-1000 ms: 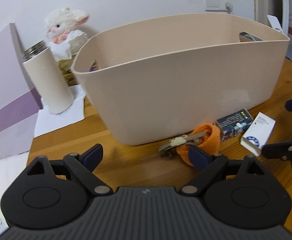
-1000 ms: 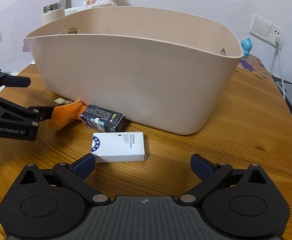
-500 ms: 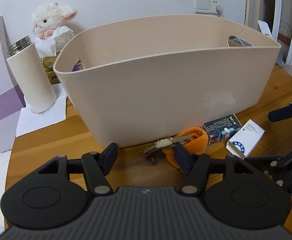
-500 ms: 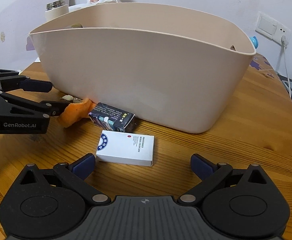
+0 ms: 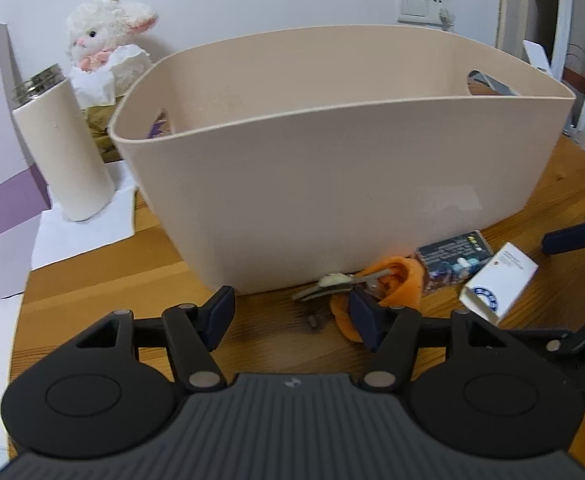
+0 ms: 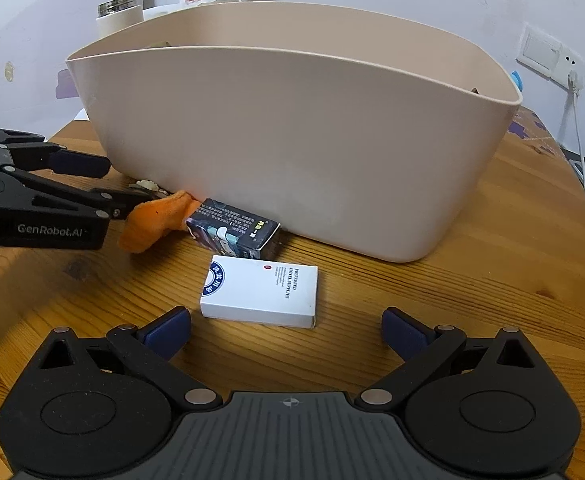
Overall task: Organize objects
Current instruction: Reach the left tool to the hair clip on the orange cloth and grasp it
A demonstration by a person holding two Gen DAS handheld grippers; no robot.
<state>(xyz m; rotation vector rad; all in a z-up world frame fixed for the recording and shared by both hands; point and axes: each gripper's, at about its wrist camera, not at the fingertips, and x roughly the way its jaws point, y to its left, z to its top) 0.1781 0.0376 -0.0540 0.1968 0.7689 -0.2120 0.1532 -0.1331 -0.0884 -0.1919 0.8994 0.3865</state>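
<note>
- Left gripper (image 5: 290, 318): jaws have just been closing and stand part open, gripping nothing; the orange cloth (image 5: 396, 280) and the keys (image 5: 332, 284) lie just ahead, toward the right jaw.
- Right gripper (image 6: 286, 330): jaws spread wide, empty; the white box (image 6: 260, 296) lies just ahead, between them.
- Beige bin (image 5: 332, 184) stands beyond both.
- Recommended: centre the left jaws on the cloth before clamping; avoid nudging the dark box (image 6: 232, 232) touching it.
</note>
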